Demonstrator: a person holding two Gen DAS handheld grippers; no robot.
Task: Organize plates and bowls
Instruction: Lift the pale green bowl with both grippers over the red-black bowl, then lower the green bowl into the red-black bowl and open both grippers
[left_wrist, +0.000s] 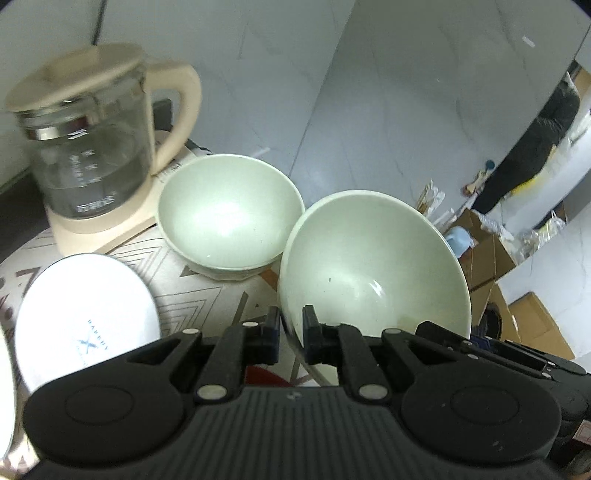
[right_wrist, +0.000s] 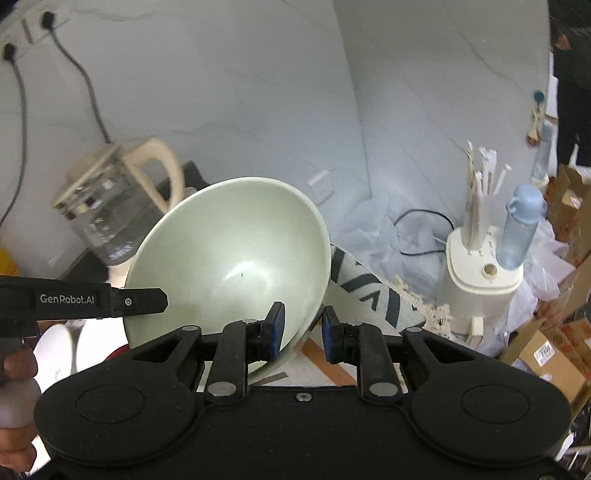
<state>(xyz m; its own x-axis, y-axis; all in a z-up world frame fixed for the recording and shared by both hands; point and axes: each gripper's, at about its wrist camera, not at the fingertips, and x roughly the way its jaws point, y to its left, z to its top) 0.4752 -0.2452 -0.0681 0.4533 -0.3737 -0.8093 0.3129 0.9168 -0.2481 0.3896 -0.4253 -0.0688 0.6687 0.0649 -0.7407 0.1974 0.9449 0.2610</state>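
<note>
Two bowls: one lifted bowl (left_wrist: 373, 266) lower right of the left-wrist frame, one resting bowl (left_wrist: 227, 214) at centre. One plate (left_wrist: 86, 314) for sure at lower left, w/ a sliver of a possible 2nd at the far left edge, can't tell. One kettle (left_wrist: 88, 147) upper left. Right-wrist view: one bottle (right_wrist: 521, 229) right of centre, one white holder (right_wrist: 480, 280) beside it, two wall plugs (right_wrist: 9, 50) upper left, several cardboard boxes (right_wrist: 546, 354) at right edge.
</note>
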